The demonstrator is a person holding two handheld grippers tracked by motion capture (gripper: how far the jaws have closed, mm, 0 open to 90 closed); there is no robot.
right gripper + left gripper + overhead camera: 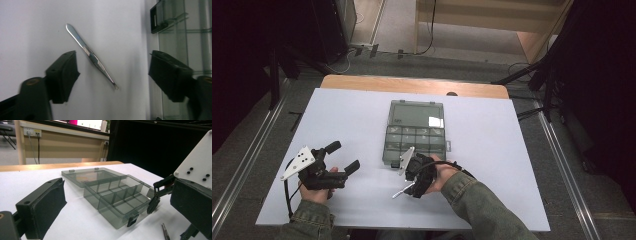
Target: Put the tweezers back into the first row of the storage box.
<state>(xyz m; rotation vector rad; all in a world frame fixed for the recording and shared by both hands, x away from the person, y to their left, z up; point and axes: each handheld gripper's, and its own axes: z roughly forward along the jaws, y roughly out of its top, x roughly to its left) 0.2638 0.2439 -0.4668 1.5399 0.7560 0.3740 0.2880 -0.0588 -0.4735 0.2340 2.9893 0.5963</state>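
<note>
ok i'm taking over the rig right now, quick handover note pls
Left gripper: open, holding nothing, over the white table left of the box.
Right gripper: open, jaws either side of the tweezers, not gripping them.
Tweezers lie flat on the table beside the open compartment box.
Done: box lid is open.
Left: close on the tweezers and lift; probably into the box, though that is a guess.
</note>
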